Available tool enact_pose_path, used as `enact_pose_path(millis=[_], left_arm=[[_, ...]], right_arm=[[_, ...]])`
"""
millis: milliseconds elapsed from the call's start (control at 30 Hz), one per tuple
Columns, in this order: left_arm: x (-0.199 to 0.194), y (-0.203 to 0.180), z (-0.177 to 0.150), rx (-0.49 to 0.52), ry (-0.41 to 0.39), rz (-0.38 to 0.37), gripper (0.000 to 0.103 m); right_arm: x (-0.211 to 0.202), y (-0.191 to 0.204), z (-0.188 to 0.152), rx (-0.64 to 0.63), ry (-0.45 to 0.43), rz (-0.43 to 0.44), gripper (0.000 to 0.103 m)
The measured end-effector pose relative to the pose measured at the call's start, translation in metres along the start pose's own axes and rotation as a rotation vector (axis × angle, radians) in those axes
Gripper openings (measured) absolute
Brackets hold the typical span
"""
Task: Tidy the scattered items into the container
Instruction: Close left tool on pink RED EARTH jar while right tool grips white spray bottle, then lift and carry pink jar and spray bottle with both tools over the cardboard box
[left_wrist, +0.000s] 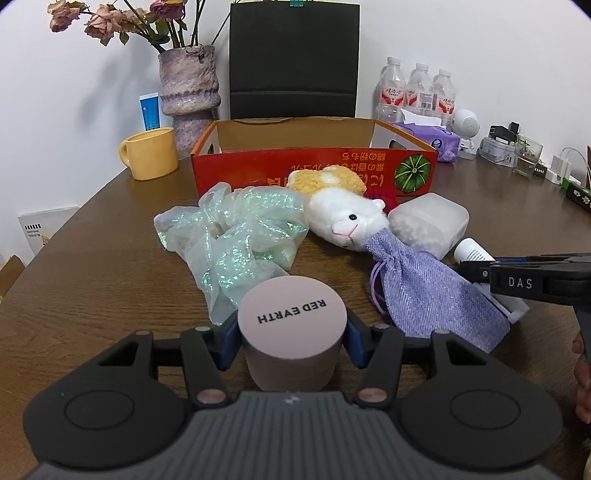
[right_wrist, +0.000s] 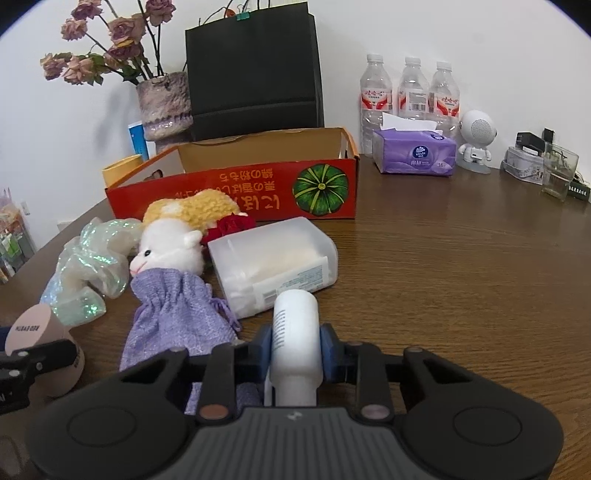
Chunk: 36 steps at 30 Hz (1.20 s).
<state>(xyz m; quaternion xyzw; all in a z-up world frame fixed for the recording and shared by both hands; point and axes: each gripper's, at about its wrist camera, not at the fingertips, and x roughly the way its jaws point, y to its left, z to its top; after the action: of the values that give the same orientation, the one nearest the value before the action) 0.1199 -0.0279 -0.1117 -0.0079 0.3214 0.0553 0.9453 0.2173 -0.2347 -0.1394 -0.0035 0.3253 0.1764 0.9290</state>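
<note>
My left gripper (left_wrist: 291, 338) is shut on a pink round jar (left_wrist: 291, 325) marked RED EARTH, low over the table. My right gripper (right_wrist: 295, 349) is shut on a white tube (right_wrist: 294, 332). Ahead lie a shimmery green gauze bag (left_wrist: 236, 240), a white and yellow plush alpaca (left_wrist: 343, 214), a purple drawstring pouch (left_wrist: 432, 291) and a frosted plastic box (right_wrist: 273, 258). Behind them stands the open red cardboard box (left_wrist: 295, 170) with a pumpkin picture. In the left wrist view the right gripper (left_wrist: 476, 269) comes in from the right, over the pouch.
A yellow mug (left_wrist: 149, 153) and a vase of dried roses (left_wrist: 188, 92) stand at the back left. A black paper bag (left_wrist: 293, 59) is behind the box. Three water bottles (right_wrist: 410, 96), a purple tissue pack (right_wrist: 413, 155) and a white speaker figure (right_wrist: 476, 144) sit at the back right.
</note>
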Motion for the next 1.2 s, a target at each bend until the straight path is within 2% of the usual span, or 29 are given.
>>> enact_pose_path(millis=[167,300,500,1200], left_arm=[[-0.004,0.0,-0.002,0.019,-0.003,0.024,0.056],[-0.01,0.0,-0.006,0.027,0.003,0.016,0.056],[-0.018,0.009,-0.008,-0.002,-0.008,0.062,0.056],[-0.07,0.038,0.009,-0.081,-0.09,-0.075,0.056]], right_arm=[[-0.005,-0.006,-0.002,0.037,-0.001,0.009,0.026],[-0.012,-0.009,-0.004,0.049,-0.007,0.008,0.026],[-0.023,-0.007,-0.006,0.051,-0.016,0.016,0.026],[-0.072,0.023,0.009,0.038,-0.039,0.052,0.026]])
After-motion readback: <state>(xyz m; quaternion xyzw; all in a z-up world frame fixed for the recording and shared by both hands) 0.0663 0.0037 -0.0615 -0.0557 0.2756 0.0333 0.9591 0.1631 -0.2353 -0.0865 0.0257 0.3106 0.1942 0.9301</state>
